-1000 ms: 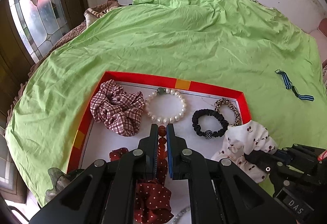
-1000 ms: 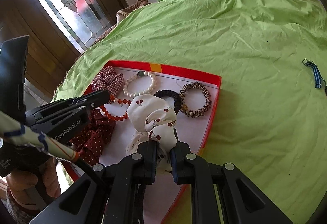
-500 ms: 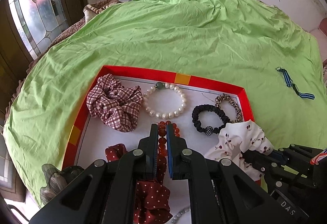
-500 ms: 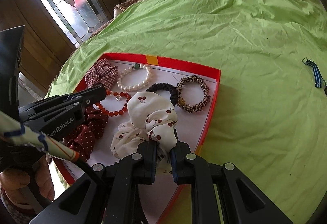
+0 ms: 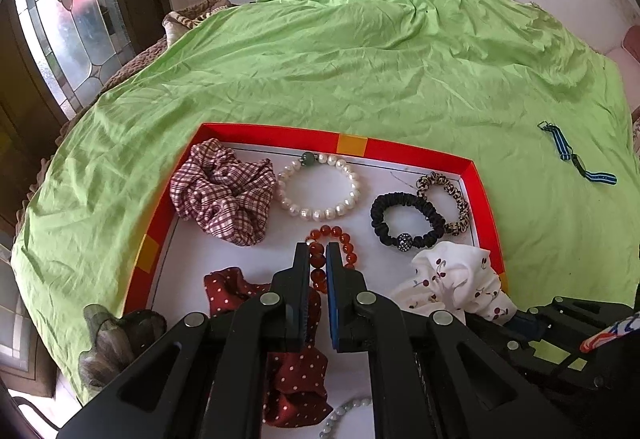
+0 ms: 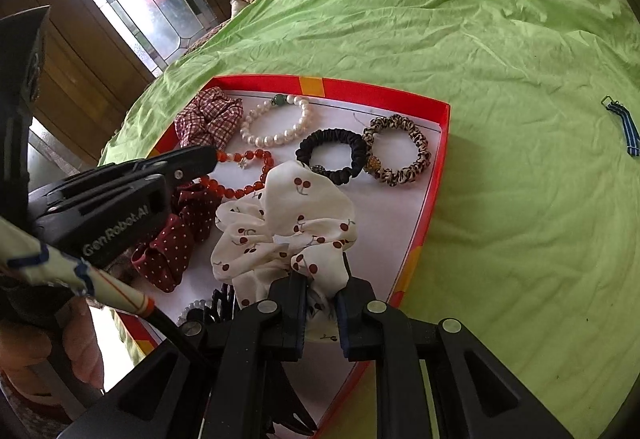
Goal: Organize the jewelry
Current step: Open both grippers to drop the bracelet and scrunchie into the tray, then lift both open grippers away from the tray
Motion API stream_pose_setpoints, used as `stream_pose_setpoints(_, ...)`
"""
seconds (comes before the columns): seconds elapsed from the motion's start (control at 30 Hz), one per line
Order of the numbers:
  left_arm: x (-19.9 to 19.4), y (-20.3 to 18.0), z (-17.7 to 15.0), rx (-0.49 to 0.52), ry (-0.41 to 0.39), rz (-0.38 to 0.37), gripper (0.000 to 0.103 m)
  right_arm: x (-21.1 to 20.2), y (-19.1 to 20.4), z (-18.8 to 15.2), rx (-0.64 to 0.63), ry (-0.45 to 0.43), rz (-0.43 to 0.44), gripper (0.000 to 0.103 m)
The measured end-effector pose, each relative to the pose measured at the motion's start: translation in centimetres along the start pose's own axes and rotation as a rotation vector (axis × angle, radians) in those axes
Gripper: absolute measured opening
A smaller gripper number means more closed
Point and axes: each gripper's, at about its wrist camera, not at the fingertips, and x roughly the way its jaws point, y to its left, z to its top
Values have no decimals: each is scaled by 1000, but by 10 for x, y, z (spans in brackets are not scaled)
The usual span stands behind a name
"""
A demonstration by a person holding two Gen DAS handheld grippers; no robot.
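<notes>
The left gripper clamps the red bead bracelet mid-tray; the right gripper, jaws just easing apart, holds the white cherry-print fabric scrunchie near the red-rimmed tray's right edge. Released here, the scrunchie could drape over the black hair tie or the rim.

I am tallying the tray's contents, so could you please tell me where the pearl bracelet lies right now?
The pearl bracelet lies flat by the red tray's far rim, between the plaid scrunchie on its left and the black hair tie on its right.
</notes>
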Motion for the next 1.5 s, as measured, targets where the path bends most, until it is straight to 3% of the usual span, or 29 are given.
stream_pose_setpoints(0.27,-23,0,-3,-1,-38,12,8,-3,2,-4,-3,13,8,19)
stream_pose_setpoints(0.43,-46,1,-6,-7,-79,21,8,-9,5,-8,4,17,11,35)
stream_pose_setpoints(0.53,-61,4,-7,-27,-99,21,18,-17,7,-9,6,5,12,40)
stream_pose_setpoints(0.6,-70,5,-9,-39,-112,23,30,-24,10,-11,3,-7,11,42)
stream_pose_setpoints(0.7,-85,7,-13,-50,-137,28,32,-36,14,-14,-4,-27,9,46)
stream_pose_setpoints(1.2,-154,-2,-49,-98,-222,35,50,-106,3,-50,38,-150,-11,52)
stream_pose_setpoints(1.5,-169,-24,-70,-91,-209,29,52,-132,-15,-84,87,-172,-36,53)
